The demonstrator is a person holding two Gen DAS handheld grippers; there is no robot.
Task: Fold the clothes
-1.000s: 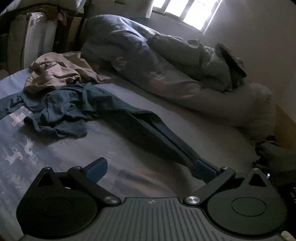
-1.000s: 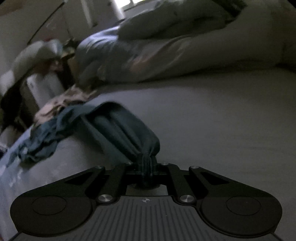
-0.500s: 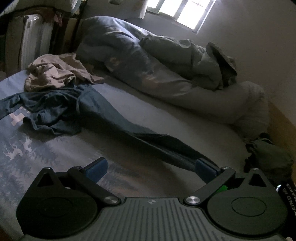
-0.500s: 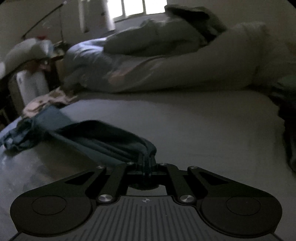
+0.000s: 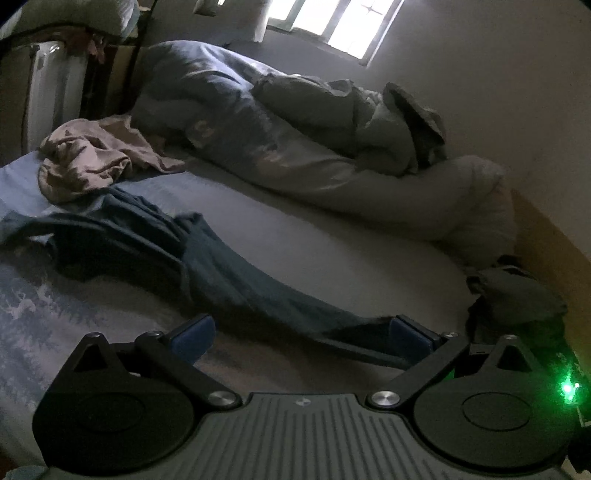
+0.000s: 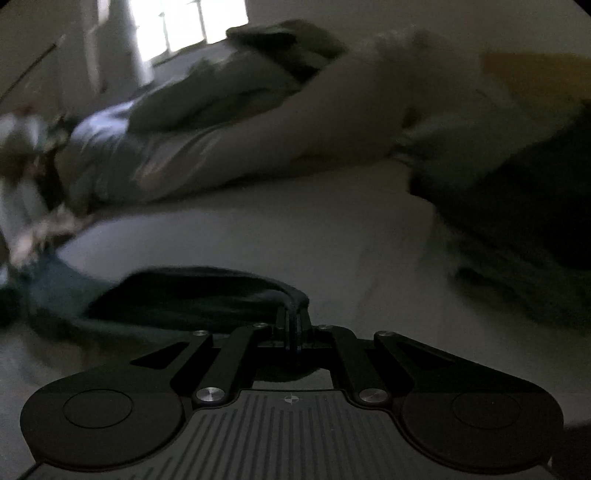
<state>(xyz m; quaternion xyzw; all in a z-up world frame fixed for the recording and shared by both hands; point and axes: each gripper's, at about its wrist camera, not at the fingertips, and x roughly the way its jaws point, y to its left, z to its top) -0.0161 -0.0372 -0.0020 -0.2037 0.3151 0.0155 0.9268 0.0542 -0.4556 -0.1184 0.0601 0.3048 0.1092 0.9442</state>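
We held the right gripper (image 6: 293, 325) with its fingers pinched tight on one end of the dark teal garment (image 6: 177, 295), a fold of the cloth bunched between the pads. From those fingers the garment ran away to their left, low over the bed (image 6: 258, 229), and its far part dissolved into blur at the left edge of that view. Ahead of the right fingers lay bare sheet, and beyond it the long rumpled duvet (image 6: 229, 140). To their right sat a dark heap of cloth (image 6: 517, 206), too smeared for us to say what it was.

Our left gripper (image 5: 301, 334) stood with its blue-padded fingers (image 5: 194, 332) spread wide, nothing clamped between them. The teal garment (image 5: 229, 273) passed across the gap: its narrow stretched end reached the inner face of the right-hand finger, and whether cloth and pad touched we could not tell. From there the garment ran ahead and to the left of the fingers, widening into a crumpled mass on the patterned sheet. Just beyond that mass, further ahead and left, a beige garment (image 5: 92, 162) lay in a heap, touching the teal cloth at its near edge. The duvet (image 5: 280, 147) lay along the far side of the bed, ahead of both fingers, under the bright window (image 5: 332, 26). To the right of the right-hand finger, near the bed's corner, a dark bundle (image 5: 517, 291) rested, and a green light (image 5: 567, 387) glowed beside the gripper body.
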